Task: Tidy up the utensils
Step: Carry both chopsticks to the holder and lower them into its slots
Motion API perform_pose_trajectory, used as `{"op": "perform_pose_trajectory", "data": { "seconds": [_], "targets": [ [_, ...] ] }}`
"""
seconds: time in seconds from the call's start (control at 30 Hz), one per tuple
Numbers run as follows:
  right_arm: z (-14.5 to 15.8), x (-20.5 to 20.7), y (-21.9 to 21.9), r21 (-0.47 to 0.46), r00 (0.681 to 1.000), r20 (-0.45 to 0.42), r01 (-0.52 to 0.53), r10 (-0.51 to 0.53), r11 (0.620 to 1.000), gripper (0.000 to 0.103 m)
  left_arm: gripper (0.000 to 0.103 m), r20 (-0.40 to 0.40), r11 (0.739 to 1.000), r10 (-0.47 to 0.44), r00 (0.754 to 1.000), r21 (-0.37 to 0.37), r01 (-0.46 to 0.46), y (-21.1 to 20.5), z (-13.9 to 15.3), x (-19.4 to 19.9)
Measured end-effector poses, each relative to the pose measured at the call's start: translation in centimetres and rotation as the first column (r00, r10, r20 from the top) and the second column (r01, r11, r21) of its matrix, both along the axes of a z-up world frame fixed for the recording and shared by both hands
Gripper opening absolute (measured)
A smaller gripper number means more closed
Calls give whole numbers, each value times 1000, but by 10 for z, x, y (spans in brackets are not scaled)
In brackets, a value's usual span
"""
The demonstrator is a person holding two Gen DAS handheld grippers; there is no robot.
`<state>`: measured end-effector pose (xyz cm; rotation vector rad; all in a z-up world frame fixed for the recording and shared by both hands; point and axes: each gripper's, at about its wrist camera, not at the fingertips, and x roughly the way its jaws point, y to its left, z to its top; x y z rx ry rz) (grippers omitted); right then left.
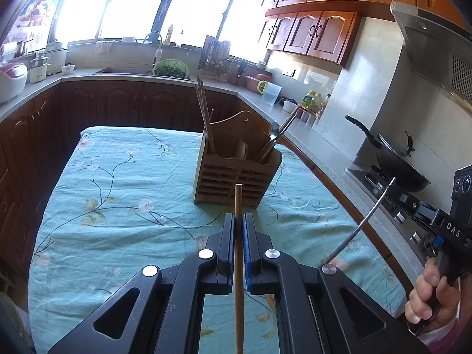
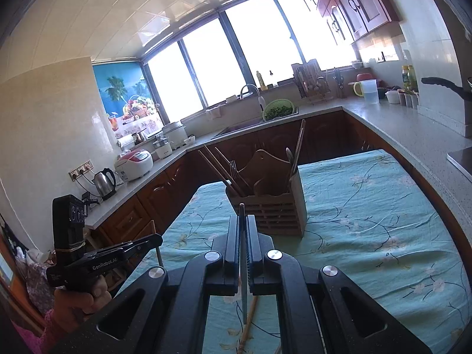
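Note:
A slatted wooden utensil holder (image 1: 236, 177) (image 2: 271, 212) stands on the teal floral tablecloth (image 1: 124, 183). Wooden chopsticks (image 1: 203, 112) lean in its left compartment, and a spoon (image 1: 273, 131) and metal sticks in its right. My left gripper (image 1: 239, 218) is shut on a wooden chopstick (image 1: 238, 253) just short of the holder. It also shows at the left of the right wrist view as the left gripper (image 2: 157, 239). My right gripper (image 2: 242, 218) is shut on a thin metal chopstick (image 2: 243, 265). From the left wrist view the right gripper (image 1: 393, 187) holds that metal chopstick (image 1: 362, 224) slanting down.
Another wooden stick (image 2: 250, 315) lies on the cloth under my right gripper. A counter runs around the table, with a black wok (image 1: 401, 165) on the stove at the right. A green colander (image 1: 171, 67) sits by the sink, and a kettle (image 2: 104, 183) and rice cooker (image 2: 134, 163) at the left.

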<state>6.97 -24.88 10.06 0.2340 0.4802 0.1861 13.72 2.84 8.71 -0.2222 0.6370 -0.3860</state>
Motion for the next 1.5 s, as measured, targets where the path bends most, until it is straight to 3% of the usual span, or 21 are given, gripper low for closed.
{"op": "perform_pose_trajectory", "data": {
  "seconds": [0.7,1.13,1.37,1.5],
  "targets": [
    [39,43,-9,-19,997,73,7,-6,1000,4,3,151,999,36,988,-28,-32,10,51,32],
    [82,109,-21,-35,986,161,49,-43,998,4,3,275,997,77,959,-48,-66,-4,90,101],
    [84,149,-30,-42,984,164,74,-66,996,4,3,305,993,117,945,-52,-106,-13,86,154],
    [71,164,-35,-41,986,142,88,-81,995,4,3,290,991,135,948,-54,-124,-19,64,176]
  ]
}}
